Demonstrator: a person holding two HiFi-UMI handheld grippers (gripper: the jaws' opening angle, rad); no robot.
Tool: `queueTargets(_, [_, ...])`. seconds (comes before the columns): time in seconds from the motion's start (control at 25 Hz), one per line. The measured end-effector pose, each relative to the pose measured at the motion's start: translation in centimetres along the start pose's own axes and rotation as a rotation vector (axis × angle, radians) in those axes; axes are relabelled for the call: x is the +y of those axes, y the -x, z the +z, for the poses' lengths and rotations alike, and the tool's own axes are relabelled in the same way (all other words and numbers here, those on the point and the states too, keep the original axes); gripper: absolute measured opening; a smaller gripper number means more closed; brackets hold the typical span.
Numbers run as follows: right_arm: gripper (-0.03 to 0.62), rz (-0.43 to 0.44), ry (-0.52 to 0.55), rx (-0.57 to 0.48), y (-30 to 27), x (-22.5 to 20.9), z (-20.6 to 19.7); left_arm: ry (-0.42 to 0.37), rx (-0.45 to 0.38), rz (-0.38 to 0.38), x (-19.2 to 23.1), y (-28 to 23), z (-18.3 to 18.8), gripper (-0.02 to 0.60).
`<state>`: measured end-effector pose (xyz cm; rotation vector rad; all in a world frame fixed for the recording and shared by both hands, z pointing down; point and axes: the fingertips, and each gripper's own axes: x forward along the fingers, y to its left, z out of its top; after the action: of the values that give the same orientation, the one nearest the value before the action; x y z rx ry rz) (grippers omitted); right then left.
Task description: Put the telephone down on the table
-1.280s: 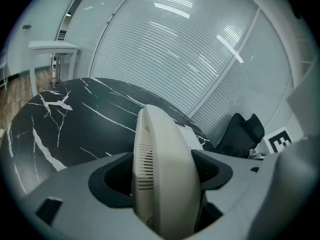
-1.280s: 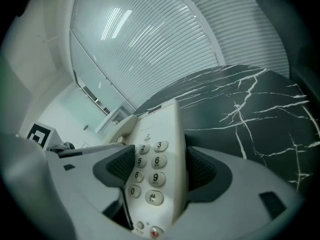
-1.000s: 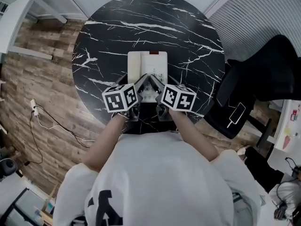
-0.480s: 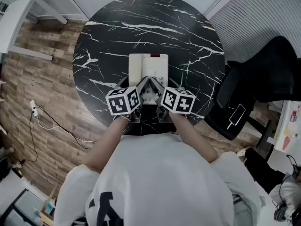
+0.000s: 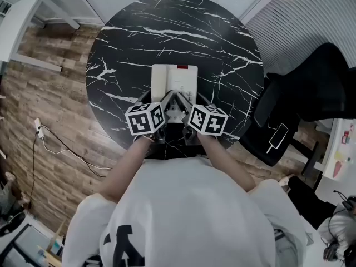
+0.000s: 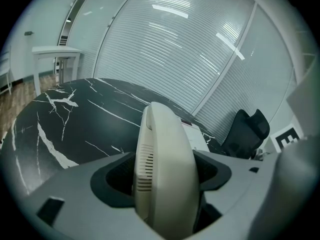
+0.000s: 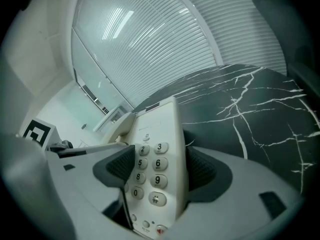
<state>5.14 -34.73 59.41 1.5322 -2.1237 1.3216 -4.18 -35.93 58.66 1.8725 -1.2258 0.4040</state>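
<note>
A cream telephone (image 5: 174, 79) with a red mark at its far edge lies over the middle of the round black marble table (image 5: 222, 38). Both grippers hold its near end. My left gripper (image 5: 167, 103) is shut on the handset side; in the left gripper view the cream handset (image 6: 162, 174) fills the gap between the jaws. My right gripper (image 5: 186, 103) is shut on the keypad side, and the number keys (image 7: 152, 166) sit between its pads. Whether the telephone's base touches the table I cannot tell.
A black office chair (image 5: 311, 88) stands just off the table's right edge and also shows as the chair (image 6: 245, 131) in the left gripper view. A white desk (image 5: 22, 21) is at the upper left. A cable (image 5: 55, 143) lies on the wood floor.
Almost nothing has moved. The telephone has drifted slightly toward me, and the right gripper's marker cube has shifted a little left. Both grips are unchanged.
</note>
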Motion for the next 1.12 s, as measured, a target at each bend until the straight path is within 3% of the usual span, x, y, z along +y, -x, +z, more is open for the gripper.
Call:
queueTargets(0.24, [0.327,-0.056,0.096,-0.046,0.8,-0.2,0.8,-0.043,-0.086,0.015,0.0,1.0,0.8,0.342])
queueTargets(0.48, [0.314,-0.081,0.163,-0.153,3.1,0.2,3.3,-0.098,-0.245,0.032,-0.5,4.1,3.6,0.338])
queueTargets(0.56, [0.261,-0.076,0.173,-0.194,4.0,0.9,4.3,-0.139,-0.294,0.027,-1.3,5.5,4.7,0.300])
queueTargets(0.68, [0.166,-0.051,0.217,-0.271,6.0,2.9,6.0,-0.215,-0.321,-0.041,-3.9,6.9,5.5,0.204])
queueTargets(0.76, [0.063,-0.019,0.260,-0.325,7.3,4.8,7.0,-0.237,-0.323,-0.087,-5.7,7.8,5.8,0.126])
queueTargets(0.92, [0.035,0.090,0.300,-0.396,9.3,8.8,8.1,-0.261,-0.341,-0.131,-8.2,9.9,6.6,0.022])
queueTargets(1.12, [0.029,0.129,0.309,-0.440,10.6,10.9,8.0,-0.312,-0.380,-0.183,-9.8,11.7,7.2,0.008])
